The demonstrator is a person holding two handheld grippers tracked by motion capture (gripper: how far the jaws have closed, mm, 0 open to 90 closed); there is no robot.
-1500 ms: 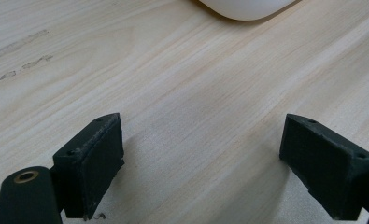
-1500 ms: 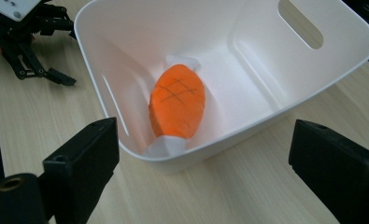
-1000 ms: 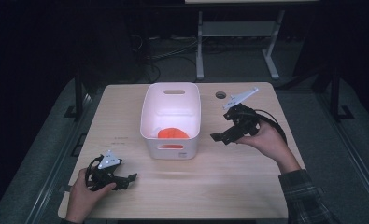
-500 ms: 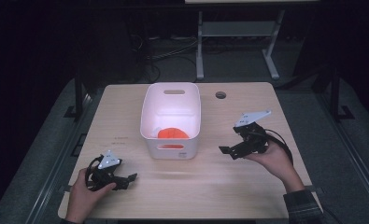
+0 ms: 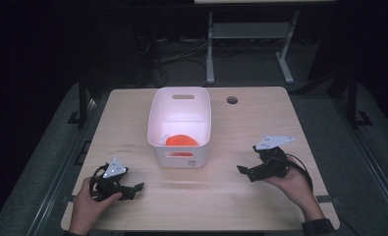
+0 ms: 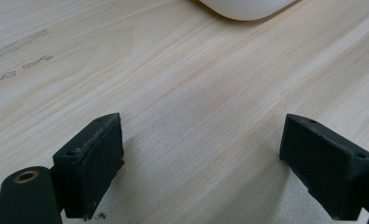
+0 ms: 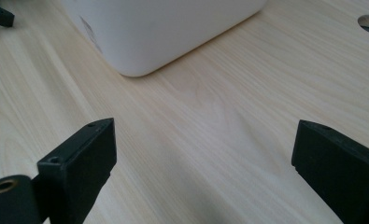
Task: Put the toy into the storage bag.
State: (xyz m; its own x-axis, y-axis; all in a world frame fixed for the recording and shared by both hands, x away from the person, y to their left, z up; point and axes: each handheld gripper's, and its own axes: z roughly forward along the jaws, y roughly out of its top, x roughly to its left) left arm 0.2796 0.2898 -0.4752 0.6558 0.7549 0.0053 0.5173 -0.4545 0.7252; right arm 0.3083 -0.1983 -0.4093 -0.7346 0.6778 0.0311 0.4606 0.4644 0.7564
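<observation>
Lowered from beside the white plastic bin (image 5: 180, 123), the right hand-held gripper (image 5: 245, 171) rests released; the left hand-held gripper (image 5: 135, 188) gapes too; the orange object (image 5: 181, 141) inside, perhaps light, suits a rim grasp.

- A tub (image 5: 179, 125) stands on the table (image 5: 260, 118), just behind its middle.
- A disc (image 5: 181, 141) lies in the tub, at the tub's 6 o'clock end.
- A hole (image 5: 232, 100) in the table sits at the tub's 2 o'clock, near the far edge.
- The left gripper (image 5: 132, 188) rests on the table at the tub's 7 o'clock, near the front edge, jaws spread apart and pointing toward 3 o'clock.
- The right gripper (image 5: 244, 171) sits at the tub's 4 o'clock, jaws spread apart and pointing toward 9 o'clock.
- The two grippers lie well apart, with bare table between them, in front of the tub.
- A stand (image 5: 250, 34) is on the floor behind the table, at 12 o'clock.
</observation>
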